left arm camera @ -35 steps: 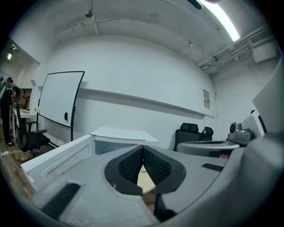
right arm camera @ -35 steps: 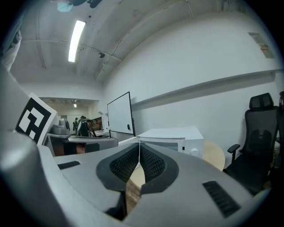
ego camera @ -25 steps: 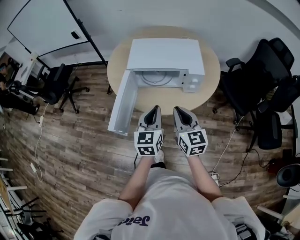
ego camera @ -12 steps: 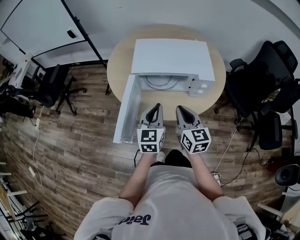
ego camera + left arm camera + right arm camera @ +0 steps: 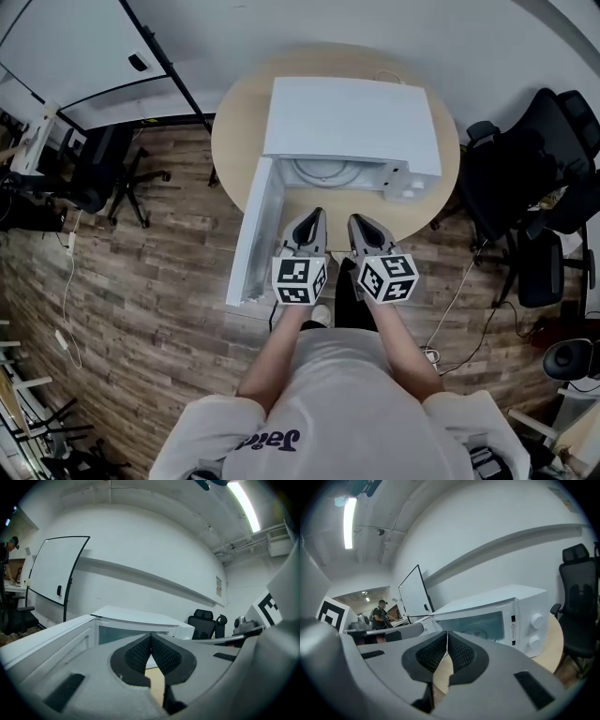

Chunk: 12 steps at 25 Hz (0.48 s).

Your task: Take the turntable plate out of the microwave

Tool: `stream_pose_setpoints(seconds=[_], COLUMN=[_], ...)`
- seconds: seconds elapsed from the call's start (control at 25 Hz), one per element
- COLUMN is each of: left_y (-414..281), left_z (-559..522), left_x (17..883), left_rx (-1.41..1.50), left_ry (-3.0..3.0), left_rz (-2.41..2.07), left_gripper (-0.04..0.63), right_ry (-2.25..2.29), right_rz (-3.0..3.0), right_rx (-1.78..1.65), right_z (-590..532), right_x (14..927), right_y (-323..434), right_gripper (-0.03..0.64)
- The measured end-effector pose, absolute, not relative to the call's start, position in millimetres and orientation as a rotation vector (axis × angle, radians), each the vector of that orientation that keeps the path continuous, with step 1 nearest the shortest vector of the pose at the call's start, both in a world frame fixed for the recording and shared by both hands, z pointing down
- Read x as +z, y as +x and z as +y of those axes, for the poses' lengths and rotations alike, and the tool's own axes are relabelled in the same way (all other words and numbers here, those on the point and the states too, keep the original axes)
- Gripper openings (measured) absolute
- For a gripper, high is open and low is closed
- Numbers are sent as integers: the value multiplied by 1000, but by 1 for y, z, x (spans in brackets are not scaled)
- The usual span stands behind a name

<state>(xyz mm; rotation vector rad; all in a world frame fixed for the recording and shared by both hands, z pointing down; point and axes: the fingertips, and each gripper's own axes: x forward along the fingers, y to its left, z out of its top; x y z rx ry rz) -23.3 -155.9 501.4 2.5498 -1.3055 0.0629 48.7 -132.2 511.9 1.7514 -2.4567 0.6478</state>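
A white microwave (image 5: 349, 117) stands on a round wooden table (image 5: 433, 192), its door (image 5: 251, 236) swung open to the left. The glass turntable plate (image 5: 323, 172) lies inside the cavity, partly seen from above and faintly in the right gripper view (image 5: 482, 631). My left gripper (image 5: 314, 216) and right gripper (image 5: 357, 221) hover side by side in front of the opening, a short way from it, touching nothing. Both are shut with nothing between the pads: left gripper (image 5: 151, 636), right gripper (image 5: 447, 634).
The microwave's two knobs (image 5: 536, 630) sit on its right front panel. Black office chairs (image 5: 530, 178) stand right of the table, another chair (image 5: 103, 169) and a whiteboard (image 5: 75, 56) at the left. Cables (image 5: 459, 291) trail on the wooden floor. A person (image 5: 379, 613) stands far off.
Both grippers have moved forward toward the open microwave, which now looks nearer and larger. Their jaws stayed shut.
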Motion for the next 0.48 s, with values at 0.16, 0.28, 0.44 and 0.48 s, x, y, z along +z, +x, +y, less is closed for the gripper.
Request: stream_pose_setpoints(seconds=[0.16, 0.28, 0.44, 0.48], left_y=[-17, -10, 0, 2], left_z=[-168, -175, -182, -185], left_x=[508, 513, 521, 522], left_rx=[82, 103, 100, 100], left_ry=[2545, 2555, 2565, 2567], left_rz=[-1312, -1301, -1291, -1291], left_gripper=[14, 14, 14, 14], right_ry=[1727, 1731, 1730, 1725], right_rz=[-2446, -2432, -2444, -2454], right_rx=[731, 795, 941, 981], right_z=[-146, -158, -167, -169], right_x=[533, 551, 571, 576], right_y=[53, 59, 67, 67], right_gripper=[20, 20, 20, 20])
